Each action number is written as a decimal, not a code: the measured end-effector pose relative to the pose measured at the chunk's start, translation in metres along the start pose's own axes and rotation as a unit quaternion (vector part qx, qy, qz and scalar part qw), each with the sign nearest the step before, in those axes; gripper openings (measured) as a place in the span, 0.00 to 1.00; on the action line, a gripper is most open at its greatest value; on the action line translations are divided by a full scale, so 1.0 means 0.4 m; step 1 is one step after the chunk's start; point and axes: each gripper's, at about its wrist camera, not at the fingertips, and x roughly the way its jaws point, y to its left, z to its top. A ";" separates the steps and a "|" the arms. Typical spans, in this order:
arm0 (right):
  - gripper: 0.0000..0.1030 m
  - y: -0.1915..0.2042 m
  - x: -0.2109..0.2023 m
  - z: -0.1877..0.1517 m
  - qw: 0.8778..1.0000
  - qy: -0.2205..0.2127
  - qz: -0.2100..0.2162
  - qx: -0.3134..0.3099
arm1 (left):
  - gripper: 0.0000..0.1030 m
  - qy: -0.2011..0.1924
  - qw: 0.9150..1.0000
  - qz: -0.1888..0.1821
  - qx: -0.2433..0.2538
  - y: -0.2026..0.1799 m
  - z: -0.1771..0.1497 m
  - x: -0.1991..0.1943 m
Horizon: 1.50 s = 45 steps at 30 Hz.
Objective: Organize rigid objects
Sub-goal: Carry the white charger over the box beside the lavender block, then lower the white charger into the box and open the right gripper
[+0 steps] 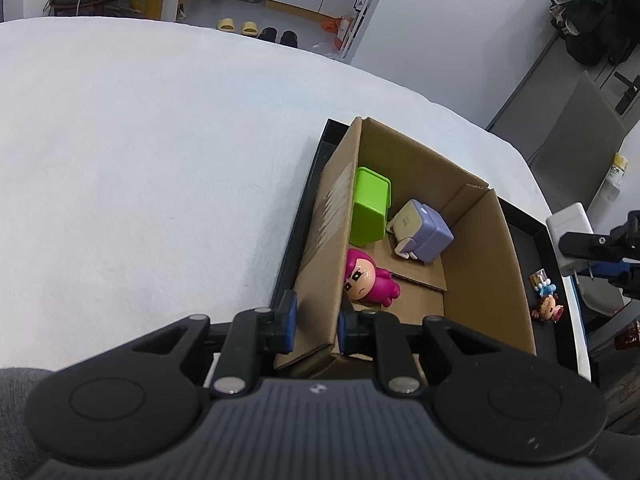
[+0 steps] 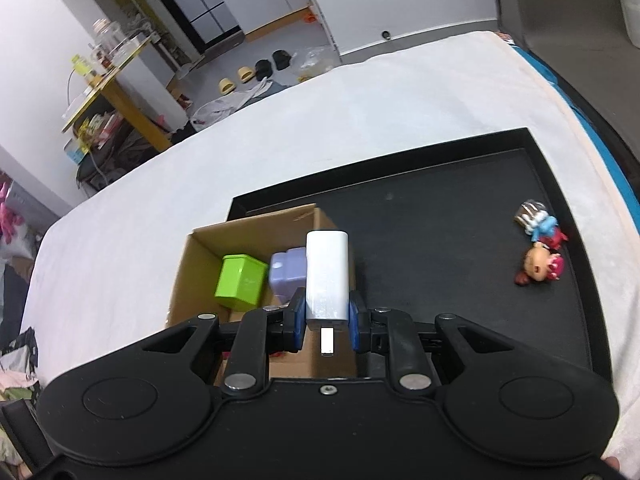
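**White charger carried above the carton, ready to be placed inside**

The right claw pinches a white charger block by its lower end, one blue pad on each side. The charger's long axis runs forward along the fingers, away from the camera; a metal plug tab projects from its near end, back toward the claw body. In the right wrist view the charger hangs over the right-hand wall of the cardboard box, so the open box lies below and to the left of the held item. The next move, as judged from this, is a short shift left and down before release.

The left claw is pressed together on the near-left wall of the box, one pad outside and one inside, and steadies it. The right hand is therefore the one carrying the load; the left is the nearer to the box.

Contents of the box: a green block, a lilac-and-cream toy and a pink figurine. The box stands on a black tray on the white-covered bench. Two small figurines remain on the tray, well to the right of the box.

No brand or legible writing appears on the charger or the box.
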 end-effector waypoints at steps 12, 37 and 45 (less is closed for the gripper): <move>0.20 0.088 0.037 -0.002 0.999 0.016 -0.010 -0.038 | 0.18 -0.001 1.000 -0.013 -0.010 0.012 0.001 0.000; 0.20 0.216 0.162 -0.052 0.983 0.064 -0.102 -0.138 | 0.19 -0.004 0.999 -0.028 -0.022 0.031 0.000 -0.005; 0.19 0.228 0.193 -0.061 0.978 0.064 -0.122 -0.154 | 0.19 -0.003 0.999 -0.027 -0.022 0.032 0.000 -0.004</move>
